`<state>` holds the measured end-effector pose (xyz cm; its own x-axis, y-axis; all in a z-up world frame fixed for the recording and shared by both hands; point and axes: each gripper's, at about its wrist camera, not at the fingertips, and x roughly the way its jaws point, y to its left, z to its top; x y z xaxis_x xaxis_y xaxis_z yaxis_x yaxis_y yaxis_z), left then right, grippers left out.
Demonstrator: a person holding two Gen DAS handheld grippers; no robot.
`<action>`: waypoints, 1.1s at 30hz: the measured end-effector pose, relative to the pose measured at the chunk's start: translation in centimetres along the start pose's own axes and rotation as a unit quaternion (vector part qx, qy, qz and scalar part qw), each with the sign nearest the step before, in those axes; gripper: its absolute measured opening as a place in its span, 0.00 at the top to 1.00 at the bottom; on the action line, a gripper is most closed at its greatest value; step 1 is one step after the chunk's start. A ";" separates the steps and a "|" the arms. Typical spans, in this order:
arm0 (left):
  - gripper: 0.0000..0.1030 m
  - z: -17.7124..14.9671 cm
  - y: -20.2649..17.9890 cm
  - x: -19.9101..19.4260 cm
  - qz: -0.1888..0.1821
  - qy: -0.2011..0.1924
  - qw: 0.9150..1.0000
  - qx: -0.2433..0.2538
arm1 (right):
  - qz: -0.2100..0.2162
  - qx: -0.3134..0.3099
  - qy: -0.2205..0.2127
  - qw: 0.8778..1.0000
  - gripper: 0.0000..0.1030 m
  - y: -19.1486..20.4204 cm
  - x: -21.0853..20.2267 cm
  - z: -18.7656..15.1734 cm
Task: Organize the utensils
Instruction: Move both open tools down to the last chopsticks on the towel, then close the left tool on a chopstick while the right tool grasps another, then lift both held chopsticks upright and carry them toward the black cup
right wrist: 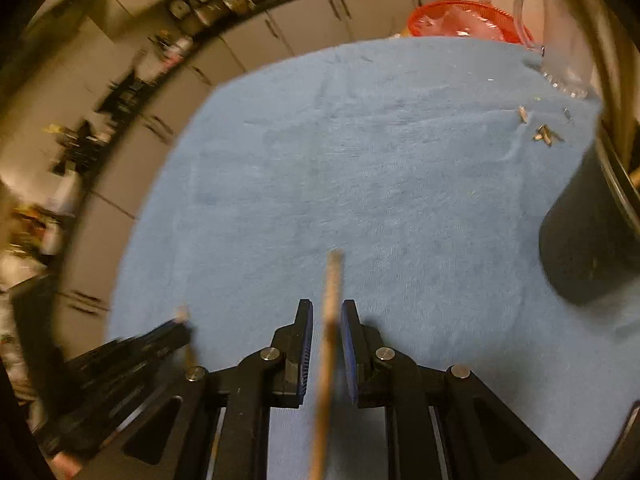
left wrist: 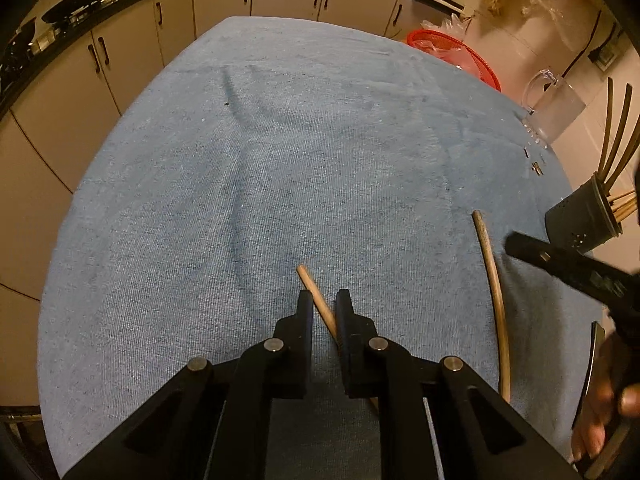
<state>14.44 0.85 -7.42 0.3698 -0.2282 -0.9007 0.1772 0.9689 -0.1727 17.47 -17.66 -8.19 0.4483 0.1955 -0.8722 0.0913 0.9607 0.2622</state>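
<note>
The left tongs (left wrist: pixel 323 300) and right tongs (right wrist: pixel 326 308) were each clamped on a chopstick (left wrist: pixel 318 300) (picked up); next, I judged, into the black holder (right wrist: pixel 588 240), near the right-hand surface edge.

no legible text, labels, brand marks, numbers or signs in either wrist view, the clutter on the far kitchen counter too small and blurred to make out any lettering
</note>
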 end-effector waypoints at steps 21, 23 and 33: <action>0.95 2.1 -4.2 -5.4 -0.044 -0.078 0.995 0.039 | 0.027 -0.082 -0.097 0.991 0.92 3.9 -5.1 -0.5; 0.95 1.9 -4.6 -7.3 -0.045 -0.101 0.993 0.043 | 0.040 -0.091 -0.140 0.985 0.92 4.1 -8.3 -1.4; 0.95 0.2 -6.5 -15.1 -0.055 -0.188 0.979 0.063 | 0.070 -0.094 -0.284 0.951 0.92 4.1 -18.6 -6.9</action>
<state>7.91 -2.07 7.40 0.6467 -0.3724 -0.6656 0.3371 0.9224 -0.1886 3.39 -15.99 6.23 0.8580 0.2380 -0.4553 -0.1423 0.9617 0.2345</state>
